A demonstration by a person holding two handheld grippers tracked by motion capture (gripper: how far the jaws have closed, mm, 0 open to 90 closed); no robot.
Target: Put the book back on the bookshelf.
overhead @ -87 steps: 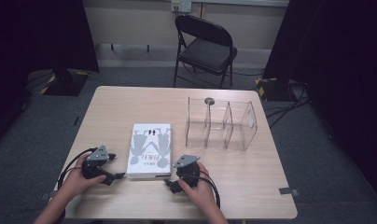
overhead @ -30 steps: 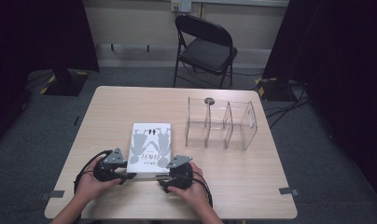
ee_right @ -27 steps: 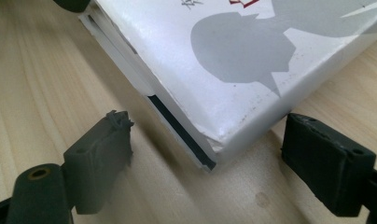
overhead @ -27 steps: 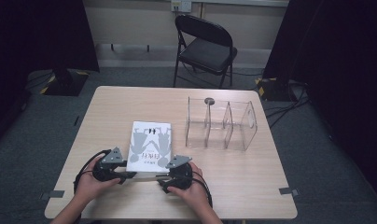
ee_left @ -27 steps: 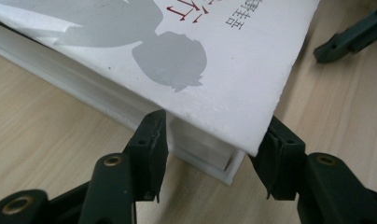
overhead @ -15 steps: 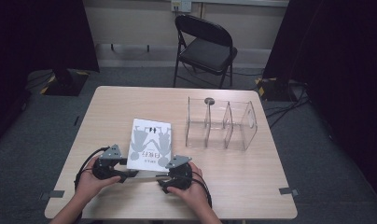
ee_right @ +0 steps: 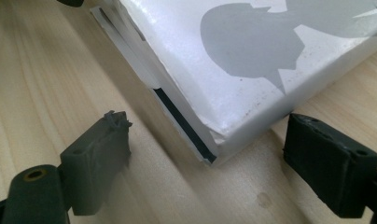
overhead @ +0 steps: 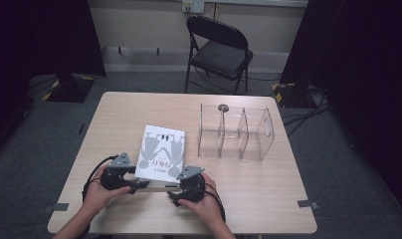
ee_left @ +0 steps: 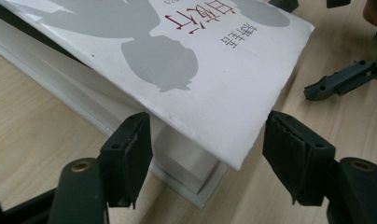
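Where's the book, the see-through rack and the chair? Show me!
book (overhead: pixel 161 152), high view, middle of its white cover.
clear rack (overhead: pixel 265 130), high view, its right end wall.
folding chair (overhead: pixel 221 54), high view, its seat.

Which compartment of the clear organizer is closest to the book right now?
The leftmost compartment of the clear organizer, as the high view shows it. Its open side faces the book; the other two sit farther right.
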